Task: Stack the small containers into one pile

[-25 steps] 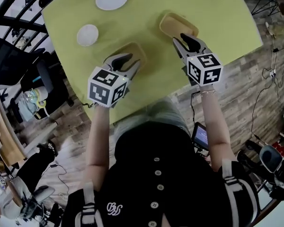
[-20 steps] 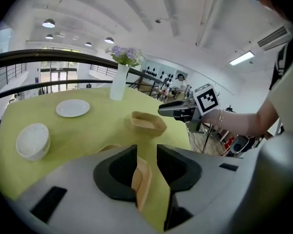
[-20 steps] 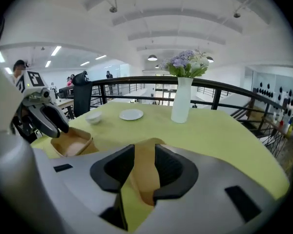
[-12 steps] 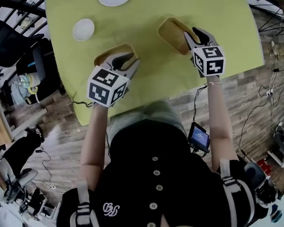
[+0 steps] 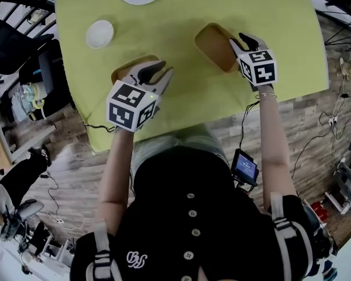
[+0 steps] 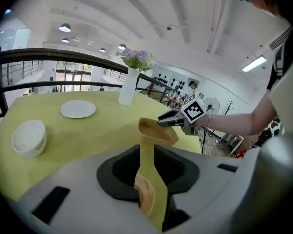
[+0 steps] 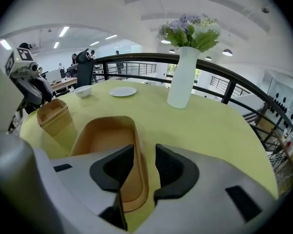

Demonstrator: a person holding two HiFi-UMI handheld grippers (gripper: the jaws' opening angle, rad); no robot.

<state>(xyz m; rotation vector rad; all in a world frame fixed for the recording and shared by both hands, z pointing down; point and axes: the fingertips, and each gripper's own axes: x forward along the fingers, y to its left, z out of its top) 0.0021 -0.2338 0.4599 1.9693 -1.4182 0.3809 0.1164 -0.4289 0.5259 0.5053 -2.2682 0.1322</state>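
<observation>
Containers (image 5: pixel 213 40), I judged, were light and thin-walled (probably bendy), best pinched at the rim. Jaws of the left gripper (image 5: pixel 158 74), just closing, and the right gripper (image 5: pixel 238 41), just opening, each straddled a wall unclamped.

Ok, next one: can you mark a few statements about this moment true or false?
1. The two tan containers are already stacked. False: the left container and the right container sit apart on the table.
2. The jaws of the right gripper straddle a wall of the right container. True: they stand open around it and have just been opening.
3. The left gripper holds the white bowl. False: its jaws, which have just been closing, straddle the left container's rim without clamping it yet. The bowl sits apart from both grippers.
4. A white vase with flowers stands on the table. True.
</observation>
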